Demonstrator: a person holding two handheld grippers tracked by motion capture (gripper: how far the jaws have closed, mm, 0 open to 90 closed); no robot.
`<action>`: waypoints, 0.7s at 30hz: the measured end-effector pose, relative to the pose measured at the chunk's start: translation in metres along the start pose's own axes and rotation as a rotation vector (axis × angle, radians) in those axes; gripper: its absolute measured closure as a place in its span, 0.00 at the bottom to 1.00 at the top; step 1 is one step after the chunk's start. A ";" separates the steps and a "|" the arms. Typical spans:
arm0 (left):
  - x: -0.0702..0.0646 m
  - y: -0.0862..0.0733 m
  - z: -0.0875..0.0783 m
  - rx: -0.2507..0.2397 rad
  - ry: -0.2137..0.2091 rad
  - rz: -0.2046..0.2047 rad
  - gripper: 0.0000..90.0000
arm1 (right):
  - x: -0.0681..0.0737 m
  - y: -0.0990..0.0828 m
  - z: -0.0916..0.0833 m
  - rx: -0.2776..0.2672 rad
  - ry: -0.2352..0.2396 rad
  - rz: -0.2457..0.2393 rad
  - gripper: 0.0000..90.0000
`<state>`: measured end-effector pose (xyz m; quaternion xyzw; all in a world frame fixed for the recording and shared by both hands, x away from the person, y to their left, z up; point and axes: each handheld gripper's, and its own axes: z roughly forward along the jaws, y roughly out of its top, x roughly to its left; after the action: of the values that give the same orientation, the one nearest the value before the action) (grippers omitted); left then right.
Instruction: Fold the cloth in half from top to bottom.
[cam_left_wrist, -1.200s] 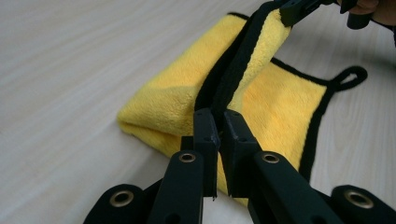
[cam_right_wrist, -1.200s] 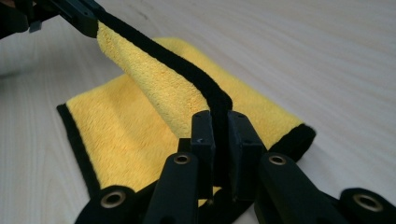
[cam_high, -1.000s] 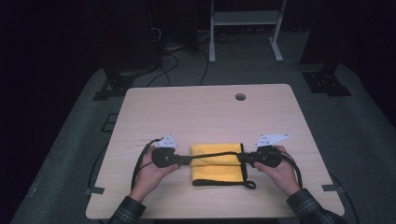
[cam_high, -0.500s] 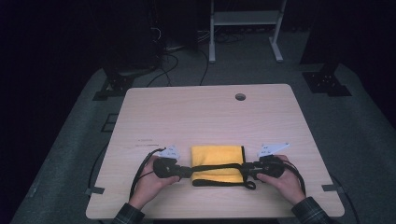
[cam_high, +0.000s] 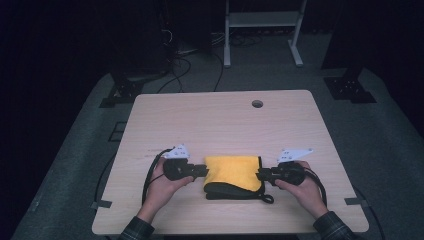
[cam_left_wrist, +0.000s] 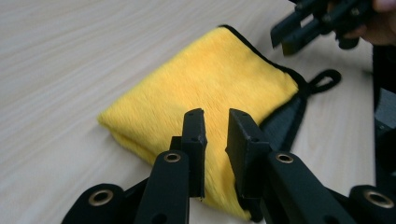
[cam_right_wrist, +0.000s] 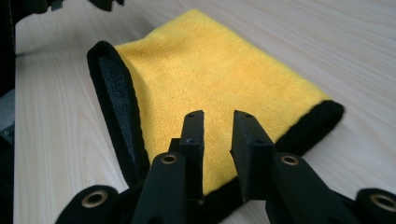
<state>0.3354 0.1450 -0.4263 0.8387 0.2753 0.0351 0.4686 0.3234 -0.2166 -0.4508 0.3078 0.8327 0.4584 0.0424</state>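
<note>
Cloth (cam_high: 233, 171) lies folded near the front edge of the tabletop (cam_high: 220, 120), midway between its left and right edges, in the high view. Its long axis runs left to right, and a small black loop (cam_high: 268, 199) trails from its front right corner. The left gripper (cam_high: 204, 171) sits at the cloth's left end and the right gripper (cam_high: 259, 174) at its right end, each held in a hand. The tabletop is pale wood grain with rounded corners and a round hole (cam_high: 257, 103) near the back edge. Grey carpet, cables and a white metal stand lie behind in a dark room.

In the left gripper view the cloth (cam_left_wrist: 201, 93) is fluffy yellow pile with a black hem, and the loop (cam_left_wrist: 325, 79) lies flat on the wood. The left gripper (cam_left_wrist: 216, 116) has its jaws a narrow gap apart, having just been closing, poised above the cloth without pinching it.

In the right gripper view the cloth (cam_right_wrist: 210, 70) shows a thick black border curling along one side. The right gripper (cam_right_wrist: 218, 116) likewise stands slightly parted after closing, with nothing pinched.
</note>
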 end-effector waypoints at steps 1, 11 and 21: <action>0.000 0.001 0.005 0.005 -0.004 0.004 0.85 | 0.001 0.001 0.003 0.006 0.001 -0.008 0.82; -0.020 -0.027 0.023 0.129 -0.074 0.013 0.85 | 0.020 -0.009 0.019 0.117 0.043 -0.107 0.83; -0.033 -0.039 0.024 0.164 -0.051 0.038 0.78 | 0.030 -0.017 0.021 0.149 0.021 -0.178 0.82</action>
<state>0.2987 0.1265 -0.4641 0.8798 0.2495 0.0000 0.4046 0.2985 -0.1913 -0.4703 0.2302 0.8889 0.3926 0.0514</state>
